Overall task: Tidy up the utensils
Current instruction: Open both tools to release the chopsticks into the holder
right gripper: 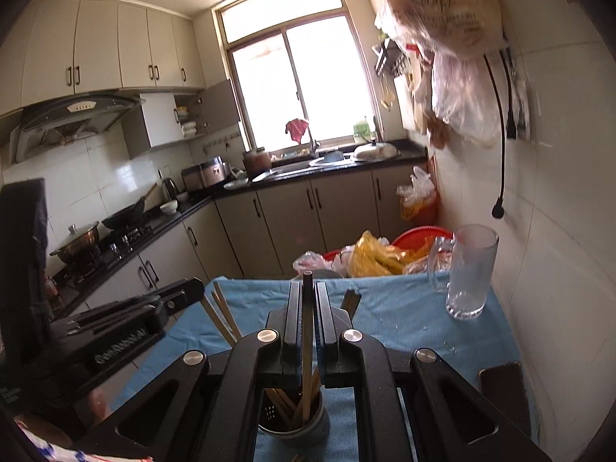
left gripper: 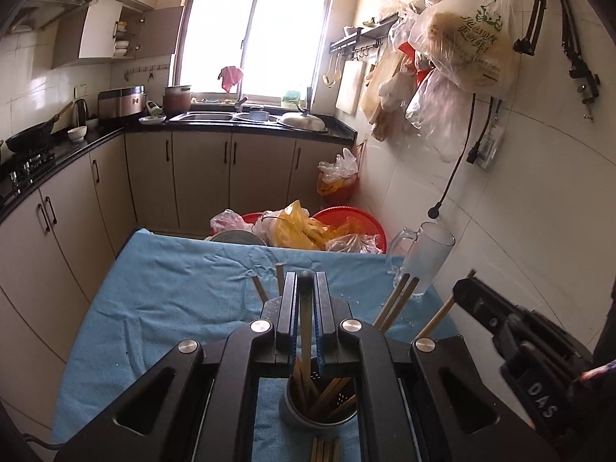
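Note:
A round metal holder [left gripper: 321,417] [right gripper: 296,429] with several wooden chopsticks stands on the blue cloth of the table [left gripper: 165,300]. My left gripper [left gripper: 306,277] is shut on one dark-tipped chopstick [left gripper: 306,327] whose lower end reaches into the holder. My right gripper [right gripper: 308,287] is shut on another chopstick [right gripper: 307,335] that also runs down into the holder. Each gripper shows in the other's view: the right gripper [left gripper: 464,288] at the right, the left gripper [right gripper: 194,290] at the left. More chopsticks [left gripper: 396,300] [right gripper: 221,315] lean out of the holder.
An empty glass mug [left gripper: 423,258] [right gripper: 469,273] stands at the table's far right corner by the tiled wall. Loose chopsticks [left gripper: 325,448] lie on the cloth in front of the holder. A dark flat object [right gripper: 500,389] lies at the right edge. Red basins with bags [left gripper: 338,227] sit beyond the table.

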Demonstrator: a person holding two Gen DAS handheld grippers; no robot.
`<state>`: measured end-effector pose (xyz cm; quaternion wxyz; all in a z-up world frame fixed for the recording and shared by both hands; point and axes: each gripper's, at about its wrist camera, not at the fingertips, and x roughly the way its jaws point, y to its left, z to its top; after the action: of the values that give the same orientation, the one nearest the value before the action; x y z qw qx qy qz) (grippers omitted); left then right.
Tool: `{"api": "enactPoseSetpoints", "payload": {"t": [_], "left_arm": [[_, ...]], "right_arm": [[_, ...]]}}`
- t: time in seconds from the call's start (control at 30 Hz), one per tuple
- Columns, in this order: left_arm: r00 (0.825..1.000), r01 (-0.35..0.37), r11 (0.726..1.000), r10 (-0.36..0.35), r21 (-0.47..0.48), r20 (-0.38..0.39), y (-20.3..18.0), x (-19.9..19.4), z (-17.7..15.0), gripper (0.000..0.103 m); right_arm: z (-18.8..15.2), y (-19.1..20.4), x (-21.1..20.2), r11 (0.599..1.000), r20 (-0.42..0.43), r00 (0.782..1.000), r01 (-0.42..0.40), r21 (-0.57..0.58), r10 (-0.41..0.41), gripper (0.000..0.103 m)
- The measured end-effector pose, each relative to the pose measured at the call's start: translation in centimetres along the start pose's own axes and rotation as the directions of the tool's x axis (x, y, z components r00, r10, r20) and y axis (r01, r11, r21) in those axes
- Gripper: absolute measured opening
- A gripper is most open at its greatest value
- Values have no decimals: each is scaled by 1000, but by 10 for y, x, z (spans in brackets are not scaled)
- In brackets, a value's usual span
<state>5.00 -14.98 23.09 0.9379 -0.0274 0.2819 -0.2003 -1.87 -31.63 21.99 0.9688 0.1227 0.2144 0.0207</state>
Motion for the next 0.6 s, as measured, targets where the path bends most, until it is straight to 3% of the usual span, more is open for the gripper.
{"api": "enactPoseSetpoints", "payload": {"t": [0.13, 0.17, 0.23, 0.33, 0.4, 0.47, 0.6], "left_arm": [[1000, 3, 1000, -3, 17, 17, 1, -10, 0, 10], [1000, 4, 1000, -4, 20, 20, 1, -12, 0, 14], [999, 4, 1000, -4, 19, 32, 3, -21, -1, 33], [998, 1, 1000, -1, 2, 64, 10, -39, -2, 38], [997, -3, 1000, 3, -1, 75, 16, -51, -5, 38], [996, -7, 1000, 8, -6, 84, 23, -62, -8, 39], [995, -16, 999, 18, -30, 93, 38, -85, -20, 42]], "right_arm": [[-3, -5, 11, 1000, -23, 1000, 6, 6, -5, 6], [-3, -7, 14, 1000, -29, 1000, 7, 12, -7, 6], [-5, -9, 17, 1000, -34, 999, 11, 22, -10, 6], [-4, -13, 19, 999, -39, 999, 17, 36, -15, 8], [-3, -13, 17, 999, -34, 999, 27, 39, -25, 16], [-1, -13, 11, 999, -21, 999, 26, 45, -25, 31], [0, -13, -9, 998, 8, 1000, 26, 57, -26, 34]]}}
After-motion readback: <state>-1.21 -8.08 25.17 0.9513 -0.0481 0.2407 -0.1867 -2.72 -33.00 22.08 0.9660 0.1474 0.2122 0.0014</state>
